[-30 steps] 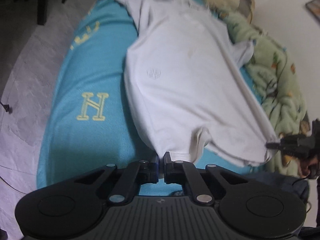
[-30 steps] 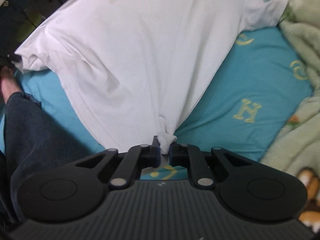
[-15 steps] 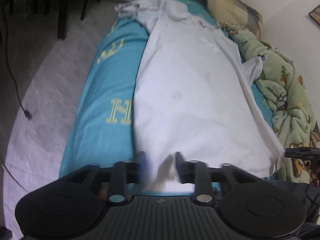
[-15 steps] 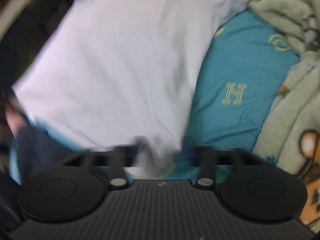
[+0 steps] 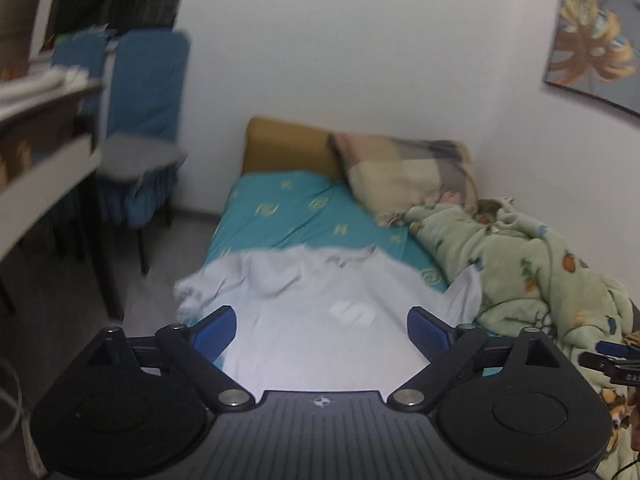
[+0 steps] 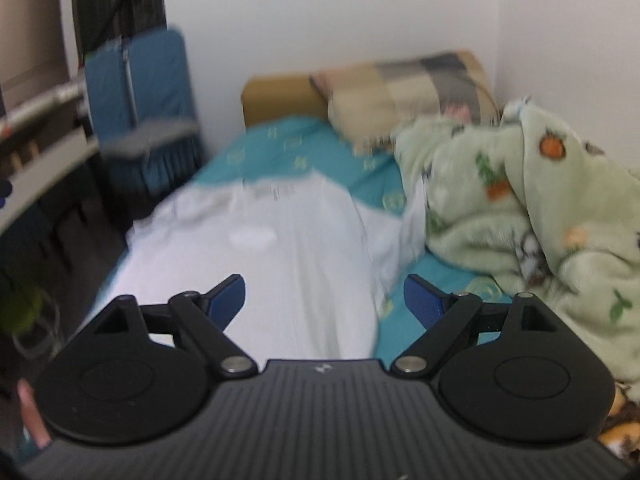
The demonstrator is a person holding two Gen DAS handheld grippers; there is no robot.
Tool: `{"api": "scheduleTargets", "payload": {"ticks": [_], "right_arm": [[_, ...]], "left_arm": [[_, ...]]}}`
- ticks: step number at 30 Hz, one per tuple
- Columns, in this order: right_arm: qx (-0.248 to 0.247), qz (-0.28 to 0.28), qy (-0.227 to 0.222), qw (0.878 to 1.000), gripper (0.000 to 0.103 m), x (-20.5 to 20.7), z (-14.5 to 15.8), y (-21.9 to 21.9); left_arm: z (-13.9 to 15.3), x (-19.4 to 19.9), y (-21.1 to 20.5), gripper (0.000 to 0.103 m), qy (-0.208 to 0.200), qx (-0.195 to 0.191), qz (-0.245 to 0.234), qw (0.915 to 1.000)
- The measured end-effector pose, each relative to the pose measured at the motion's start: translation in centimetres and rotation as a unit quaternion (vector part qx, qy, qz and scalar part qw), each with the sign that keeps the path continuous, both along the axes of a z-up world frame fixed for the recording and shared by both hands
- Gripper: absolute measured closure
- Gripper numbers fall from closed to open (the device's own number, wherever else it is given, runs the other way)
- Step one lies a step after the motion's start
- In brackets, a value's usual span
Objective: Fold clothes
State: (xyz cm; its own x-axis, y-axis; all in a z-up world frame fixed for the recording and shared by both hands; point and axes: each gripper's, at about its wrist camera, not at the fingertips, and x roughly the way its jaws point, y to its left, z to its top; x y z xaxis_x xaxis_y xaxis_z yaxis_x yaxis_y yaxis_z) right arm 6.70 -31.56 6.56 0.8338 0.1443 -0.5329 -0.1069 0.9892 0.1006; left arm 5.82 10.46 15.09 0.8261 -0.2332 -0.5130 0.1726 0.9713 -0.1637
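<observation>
On the bed: white shirt [image 5: 320, 332] lies flat on the teal sheet [image 5: 296, 208], collar end far, hem end nearest both tools.
Long axis: runs straight away from the grippers.
Left gripper [image 5: 322, 326]: jaws wide apart, empty.
Right gripper [image 6: 324, 300]: jaws wide apart, empty.
Nearer side: left gripper sits centred over the hem; right gripper by its right edge.

White walls [image 5: 360, 60], teal bed [image 5: 288, 208], blue chair [image 5: 148, 92].
</observation>
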Motion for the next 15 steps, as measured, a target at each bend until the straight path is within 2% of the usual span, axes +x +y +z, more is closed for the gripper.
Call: {"api": "scheduleTargets", "payload": {"ticks": [4, 8, 10, 12, 15], "right_arm": [[0.034, -0.024, -0.051, 0.998, 0.015, 0.3, 0.6, 1.1], [0.066, -0.048, -0.086, 0.993, 0.015, 0.2, -0.8, 1.7], [0.075, -0.058, -0.098, 0.991, 0.015, 0.0, -1.9, 2.1], [0.081, -0.064, -0.099, 0.99, 0.015, 0.0, -3.4, 2.7], [0.089, -0.066, -0.092, 0.99, 0.015, 0.3, -5.6, 3.7]], "left_arm": [[1.3, -0.2, -5.8, 0.0, -0.04, 0.02, -0.019, 0.9988], [-1.8, -1.5, -9.6, 0.0, -0.07, 0.033, -0.034, 0.9965], [-4.7, -1.0, -10.3, 0.0, -0.054, 0.011, -0.039, 0.9977], [-8.4, 0.5, -9.7, 0.001, -0.022, -0.004, -0.03, 0.9993], [-13.1, 4.4, -8.3, 0.006, 0.031, 0.002, 0.001, 0.9995]]}}
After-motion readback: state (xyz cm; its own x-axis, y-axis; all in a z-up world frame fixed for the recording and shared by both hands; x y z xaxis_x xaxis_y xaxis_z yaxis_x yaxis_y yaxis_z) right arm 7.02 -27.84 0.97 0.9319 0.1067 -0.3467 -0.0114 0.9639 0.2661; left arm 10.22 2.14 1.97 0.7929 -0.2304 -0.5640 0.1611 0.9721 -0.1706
